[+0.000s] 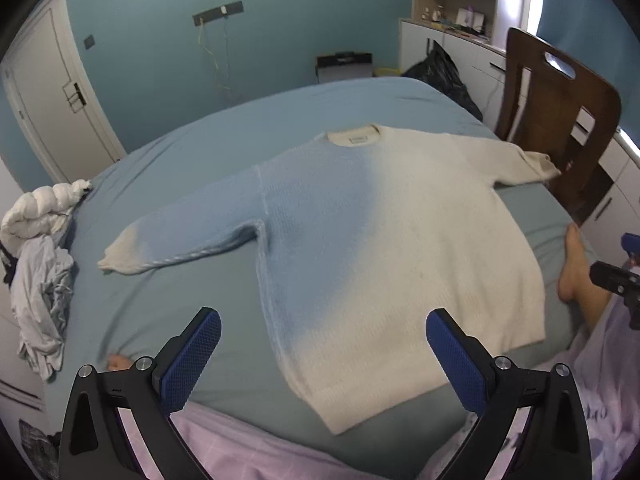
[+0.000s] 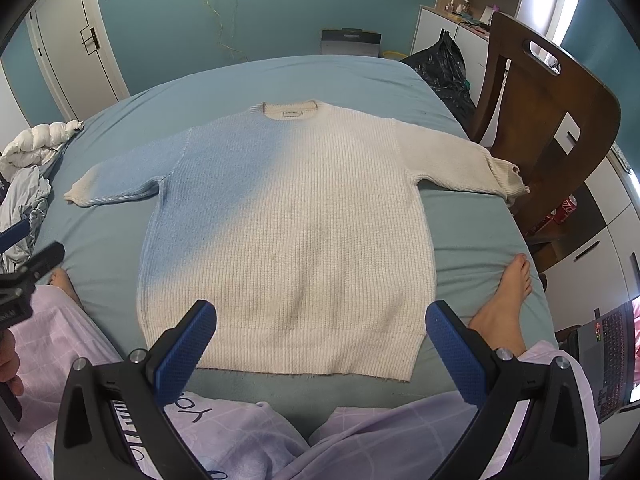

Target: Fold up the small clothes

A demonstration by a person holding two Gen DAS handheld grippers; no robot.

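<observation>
A knit sweater point(image 1: 380, 240), light blue on its left and cream on its right, lies flat on the bed with both sleeves spread out and the neck at the far end. It also shows in the right wrist view point(image 2: 288, 232). My left gripper point(image 1: 322, 340) is open and empty above the sweater's near left hem. My right gripper point(image 2: 320, 332) is open and empty above the middle of the near hem. Neither touches the cloth.
The bed point(image 2: 360, 76) has a blue-grey sheet. A pile of clothes point(image 1: 40, 248) lies at the bed's left edge. A wooden chair point(image 2: 552, 120) stands at the right by the right sleeve. A black bag point(image 2: 444, 68) sits at the far right corner. The person's feet point(image 2: 512, 292) rest on the bed. A laptop point(image 2: 612, 360) is at far right.
</observation>
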